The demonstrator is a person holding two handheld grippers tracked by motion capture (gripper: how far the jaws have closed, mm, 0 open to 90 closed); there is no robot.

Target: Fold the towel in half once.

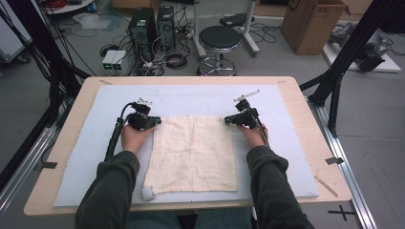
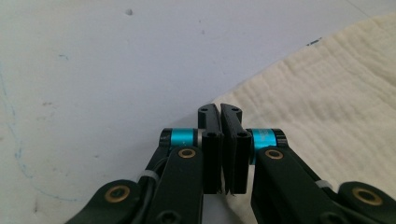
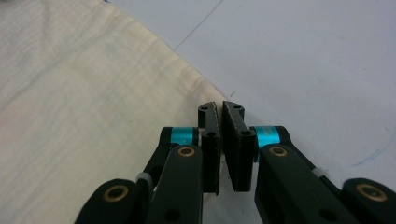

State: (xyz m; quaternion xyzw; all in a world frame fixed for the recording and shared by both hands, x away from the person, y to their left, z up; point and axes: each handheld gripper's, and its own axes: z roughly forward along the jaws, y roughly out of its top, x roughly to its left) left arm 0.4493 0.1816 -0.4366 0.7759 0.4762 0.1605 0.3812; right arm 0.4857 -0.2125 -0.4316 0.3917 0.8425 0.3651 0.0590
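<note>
A cream, faintly checked cloth [image 1: 193, 152] lies flat on a pale blue mat [image 1: 191, 95]. My left gripper [image 1: 156, 121] sits at its far left corner and my right gripper [image 1: 227, 119] at its far right corner, both low on the mat. In the left gripper view the jaws [image 2: 220, 108] are pressed together where the cloth [image 2: 327, 93] corner ends. In the right gripper view the jaws [image 3: 220, 106] stand closed, with a hairline gap, on the edge of the cloth [image 3: 84, 93]. The corner tips themselves are hidden behind the jaws.
The mat covers most of a wooden table [image 1: 305, 109]. A small white tag [image 1: 148, 193] sticks out at the cloth's near left corner. Beyond the table are a stool [image 1: 218, 40], computer towers [image 1: 143, 26] and a cardboard box [image 1: 310, 24]. Black frame legs [image 1: 334, 90] flank the table.
</note>
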